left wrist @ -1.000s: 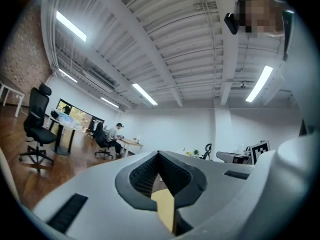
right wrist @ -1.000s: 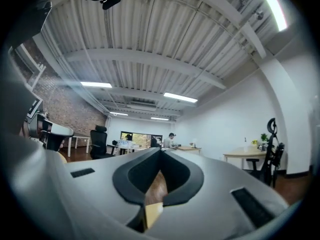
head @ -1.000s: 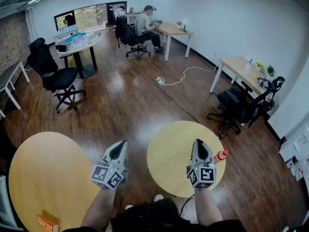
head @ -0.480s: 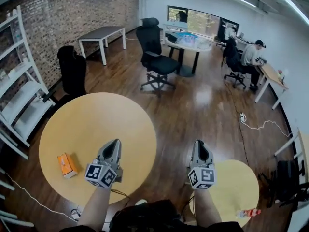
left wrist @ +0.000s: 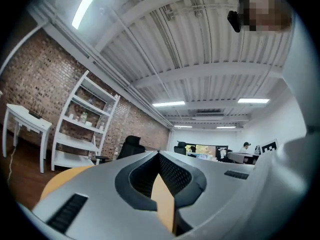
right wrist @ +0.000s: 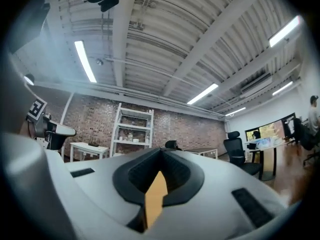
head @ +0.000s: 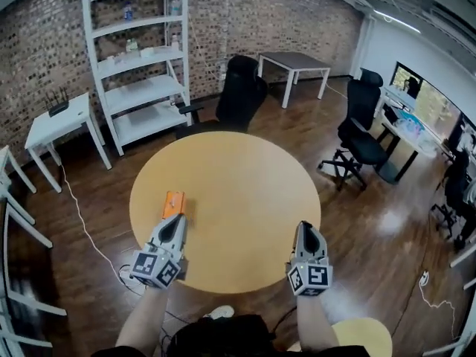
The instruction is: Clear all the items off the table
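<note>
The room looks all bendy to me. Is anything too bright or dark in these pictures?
Head view: the wide lens bows the white shelf and brick wall; the floor gleams at right. Left gripper view: the ceiling light strip glares white, corners go black. Right gripper view: same dark rounded corners.

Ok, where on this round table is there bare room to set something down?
Nearly all of the round table is bare: the middle, the far side toward the black chair, and the whole right half ahead of the right gripper. The only taken spot is the near-left part, where the orange box lies just ahead of the left gripper.
</note>
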`<state>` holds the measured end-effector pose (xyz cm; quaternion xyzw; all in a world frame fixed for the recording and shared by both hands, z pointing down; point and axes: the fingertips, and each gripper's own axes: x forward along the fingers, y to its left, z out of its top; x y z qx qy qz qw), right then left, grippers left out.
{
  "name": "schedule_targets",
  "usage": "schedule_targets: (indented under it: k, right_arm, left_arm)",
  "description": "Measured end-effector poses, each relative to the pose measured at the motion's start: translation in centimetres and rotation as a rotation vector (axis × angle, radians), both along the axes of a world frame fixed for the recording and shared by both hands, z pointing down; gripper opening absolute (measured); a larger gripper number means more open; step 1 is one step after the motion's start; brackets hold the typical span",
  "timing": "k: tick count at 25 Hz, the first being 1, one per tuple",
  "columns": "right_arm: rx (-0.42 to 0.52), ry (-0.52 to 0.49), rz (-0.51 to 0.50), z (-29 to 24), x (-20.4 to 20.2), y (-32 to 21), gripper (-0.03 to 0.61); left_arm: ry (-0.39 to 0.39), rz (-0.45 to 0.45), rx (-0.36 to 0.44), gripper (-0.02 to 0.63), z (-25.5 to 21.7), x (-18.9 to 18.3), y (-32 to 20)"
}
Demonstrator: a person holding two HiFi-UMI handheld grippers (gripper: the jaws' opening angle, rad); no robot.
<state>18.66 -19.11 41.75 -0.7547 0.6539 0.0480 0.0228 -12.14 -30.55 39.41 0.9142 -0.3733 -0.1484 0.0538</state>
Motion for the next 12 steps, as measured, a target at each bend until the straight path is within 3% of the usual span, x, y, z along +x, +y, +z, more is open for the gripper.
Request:
schedule_targets:
  k: [7, 12]
  right_arm:
    - [-0.015, -0.007, -0.221, 1.3, -9.0, -4.9, 0.003]
    - [-0.020, -0.018, -0.276, 1.6, -12.0, -6.4, 0.003]
  left_arm:
    - [-0.009, -0.196, -0.028, 0.002, 1.5, -9.4, 2.4]
    - [-0.015, -0.228, -0.016, 0.002, 1.7, -11.4, 2.3]
